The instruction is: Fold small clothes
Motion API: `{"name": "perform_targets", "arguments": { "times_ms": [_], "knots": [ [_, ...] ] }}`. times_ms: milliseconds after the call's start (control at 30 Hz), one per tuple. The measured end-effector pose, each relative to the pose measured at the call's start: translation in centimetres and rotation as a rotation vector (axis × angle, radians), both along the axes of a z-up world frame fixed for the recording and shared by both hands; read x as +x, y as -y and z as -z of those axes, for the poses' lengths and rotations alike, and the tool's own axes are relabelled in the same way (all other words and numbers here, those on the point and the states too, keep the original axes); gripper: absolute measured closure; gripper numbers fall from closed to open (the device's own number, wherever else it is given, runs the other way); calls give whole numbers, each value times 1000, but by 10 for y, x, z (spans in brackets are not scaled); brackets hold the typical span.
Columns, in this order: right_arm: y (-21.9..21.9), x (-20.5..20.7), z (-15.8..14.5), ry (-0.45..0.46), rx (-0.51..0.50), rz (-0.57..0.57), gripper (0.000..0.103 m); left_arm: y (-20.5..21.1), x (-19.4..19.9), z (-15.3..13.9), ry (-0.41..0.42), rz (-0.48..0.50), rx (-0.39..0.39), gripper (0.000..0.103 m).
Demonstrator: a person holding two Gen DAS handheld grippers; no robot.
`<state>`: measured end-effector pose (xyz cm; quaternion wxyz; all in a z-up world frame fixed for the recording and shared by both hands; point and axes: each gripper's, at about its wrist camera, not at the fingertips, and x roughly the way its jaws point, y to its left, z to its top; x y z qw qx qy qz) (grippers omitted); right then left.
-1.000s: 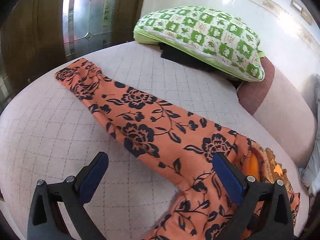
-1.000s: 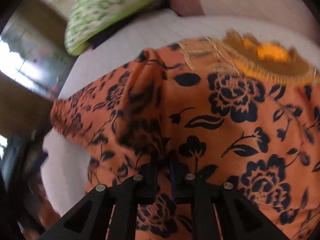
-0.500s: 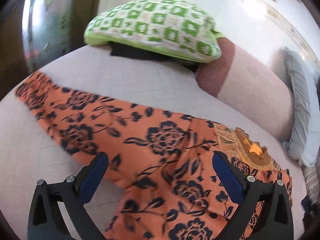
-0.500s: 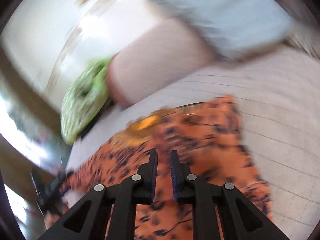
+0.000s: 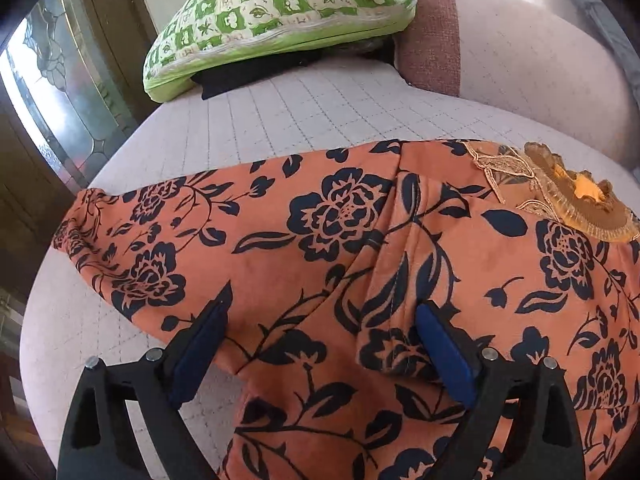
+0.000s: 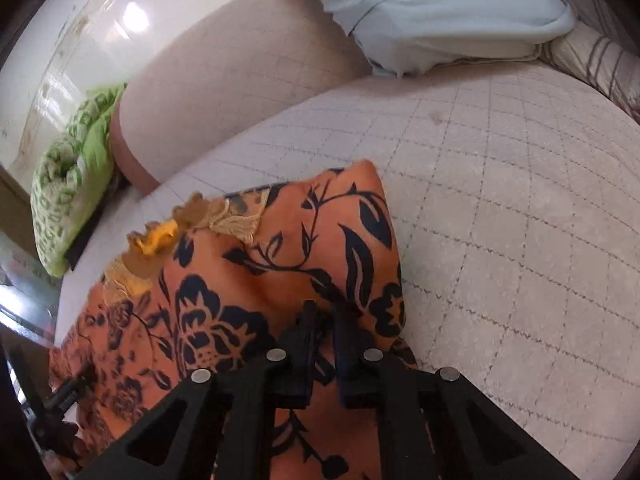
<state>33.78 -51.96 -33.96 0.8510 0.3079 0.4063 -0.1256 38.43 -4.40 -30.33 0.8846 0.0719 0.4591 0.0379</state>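
Orange floral garment (image 5: 340, 240) is being spread flat-ish on quilted sofa seat (image 5: 280, 120), sleeve now pulled out toward left. Right tongs (image 6: 322, 320) are being kept clenched on fabric fold, dragged across since a second ago. Left tongs (image 5: 320, 320) hanging released, wide but closing in over cloth. Fold likely being set up next.

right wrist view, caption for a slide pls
Right gripper shut on the orange floral garment, lying on a quilted sofa seat.
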Motion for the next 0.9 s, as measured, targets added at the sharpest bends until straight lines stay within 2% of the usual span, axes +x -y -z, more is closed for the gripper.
{"name": "perform_targets", "arguments": {
  "times_ms": [67,100,167,233,267,300,367,400,500,633,667,767,900],
  "knots": [
    [-11,-3,-22,138,7,-53,89,-1,-1,-2,1,1,-5,8],
    [-22,1,-26,164,-1,-101,89,-1,-2,-3,3,0,-5,8],
    [-46,17,-14,100,-41,-196,89,-7,-3,-8,9,-6,-18,8],
    [-63,35,20,-50,-24,-258,89,-21,-3,-17,23,-24,-41,8],
    [-64,38,28,-57,5,-243,88,-28,-4,-22,30,-40,-52,8],
    [-64,38,22,-32,20,-236,89,-38,-4,-27,37,-61,-66,8],
    [-59,35,8,33,105,-259,89,-65,-3,-38,62,-121,-98,8],
    [-56,30,-2,88,99,-238,89,-86,-2,-45,80,-176,-107,8],
    [-60,24,-19,150,6,-201,89,-140,-2,-51,89,-314,-120,8],
    [-87,14,-27,189,35,-292,89,-215,-3,-43,69,-506,-161,8],
    [-91,8,-29,189,25,-323,89,-231,-5,-40,65,-545,-188,8],
    [-117,4,-23,172,0,-425,89,-286,-12,-29,40,-641,-341,8],
    [-130,7,-11,144,10,-481,89,-326,-17,-14,35,-673,-597,8]
  ]
}}
